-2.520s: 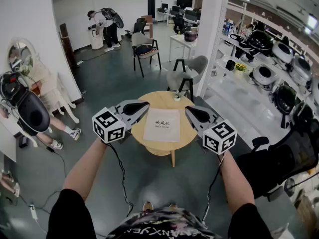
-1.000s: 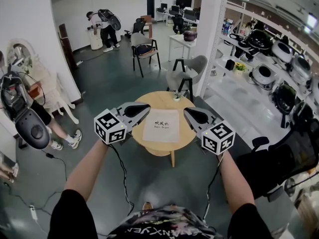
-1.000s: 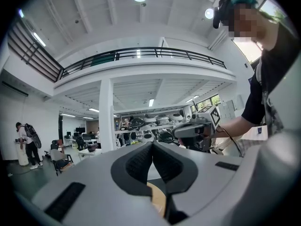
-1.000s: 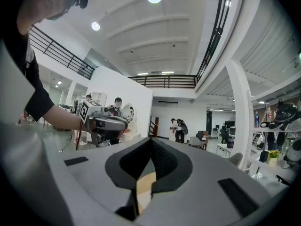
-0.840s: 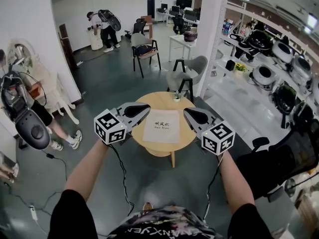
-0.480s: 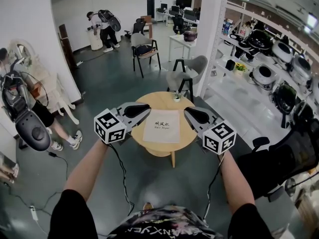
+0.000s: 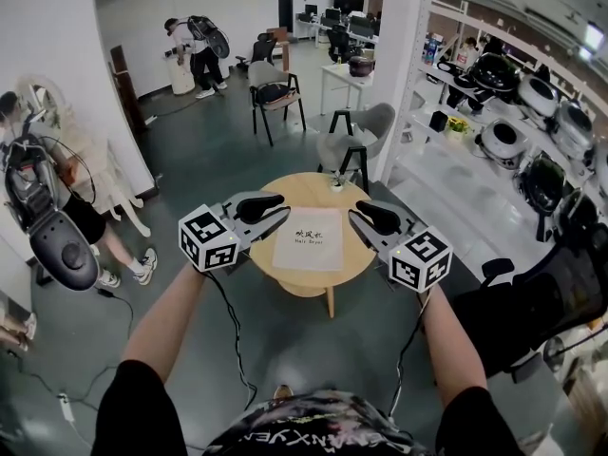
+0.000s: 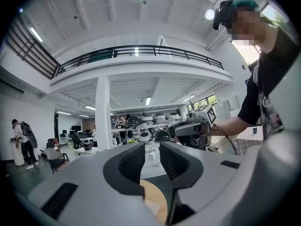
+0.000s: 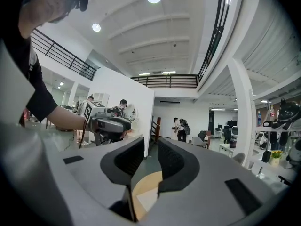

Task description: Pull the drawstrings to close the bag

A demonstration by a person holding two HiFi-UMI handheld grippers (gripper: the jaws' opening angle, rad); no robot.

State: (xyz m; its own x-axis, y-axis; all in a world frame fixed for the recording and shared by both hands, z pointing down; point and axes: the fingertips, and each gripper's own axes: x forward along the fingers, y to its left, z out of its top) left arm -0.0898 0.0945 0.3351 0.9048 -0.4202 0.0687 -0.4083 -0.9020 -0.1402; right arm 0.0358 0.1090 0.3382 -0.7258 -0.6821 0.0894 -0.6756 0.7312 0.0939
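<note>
Holding left gripper (image 7: pixel 269 209) and right gripper (image 7: pixel 367 218) level above round wooden table (image 7: pixel 306 190); jaws just opening, narrowly apart, empty. Flat mid-table: white bag (image 7: pixel 310 245) printed "Hair Dryer".

Over table (image 7: pixel 285 190): open air, reachable from every side.
Table middle: flat white bag (image 7: pixel 309 238), bare wood all round.
Far rim: small object (image 7: pixel 336 184) standing.
Behind table: grey chair (image 7: pixel 359 133) close, pillar (image 7: pixel 408 65) beside.
Near side: open floor (image 7: pixel 285 350).

1 left gripper (image 7: pixel 282 205), 1 right gripper (image 7: pixel 353 215), 1 rnd table (image 7: pixel 313 190), 1 white bag (image 7: pixel 310 240), 1 blk chair (image 7: pixel 275 98), 1 gry chair (image 7: pixel 353 145)
</note>
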